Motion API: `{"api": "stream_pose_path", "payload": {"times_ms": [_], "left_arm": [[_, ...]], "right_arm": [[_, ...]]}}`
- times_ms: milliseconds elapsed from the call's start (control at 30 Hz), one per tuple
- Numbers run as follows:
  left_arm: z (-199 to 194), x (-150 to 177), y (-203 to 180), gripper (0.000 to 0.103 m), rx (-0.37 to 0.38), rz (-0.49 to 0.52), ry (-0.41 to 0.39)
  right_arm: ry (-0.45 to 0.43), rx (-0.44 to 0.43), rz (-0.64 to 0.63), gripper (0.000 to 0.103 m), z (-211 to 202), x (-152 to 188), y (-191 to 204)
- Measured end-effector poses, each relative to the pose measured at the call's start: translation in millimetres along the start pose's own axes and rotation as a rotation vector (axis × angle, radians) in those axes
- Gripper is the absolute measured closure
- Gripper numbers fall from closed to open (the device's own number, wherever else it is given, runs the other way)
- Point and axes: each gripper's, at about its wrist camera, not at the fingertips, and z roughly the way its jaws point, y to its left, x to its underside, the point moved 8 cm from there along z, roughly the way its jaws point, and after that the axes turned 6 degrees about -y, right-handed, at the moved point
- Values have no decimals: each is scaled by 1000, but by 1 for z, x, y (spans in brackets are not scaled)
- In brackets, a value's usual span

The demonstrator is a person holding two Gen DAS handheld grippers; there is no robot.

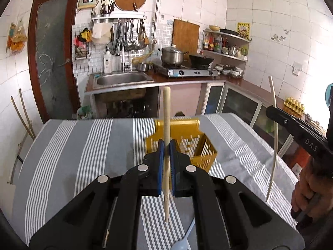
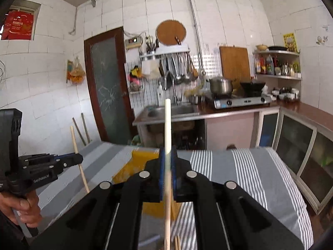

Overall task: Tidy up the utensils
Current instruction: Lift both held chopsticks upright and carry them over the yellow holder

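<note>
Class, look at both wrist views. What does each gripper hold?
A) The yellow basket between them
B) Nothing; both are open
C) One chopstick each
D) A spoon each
C: the left gripper is shut on an upright chopstick, and the right gripper on a paler chopstick.

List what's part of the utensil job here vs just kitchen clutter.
In play: chopstick in left gripper; chopstick in right gripper; yellow basket; pale spoon on the striped cloth.

Clutter: sink, pot, wok, cutting board, egg tray.
</note>
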Motion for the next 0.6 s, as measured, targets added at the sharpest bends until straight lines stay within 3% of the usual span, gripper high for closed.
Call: {"api": "stream_pose_path", "payload": {"times_ms": [400,600], "left_arm": [[41,-67,4,99,0,22,-51],[62,-92,4,99,-2,33,-92]], "right_arm": [[-120,16,-33,97,59,-50,19],[-150,14,-34,97,90,-56,23]]}}
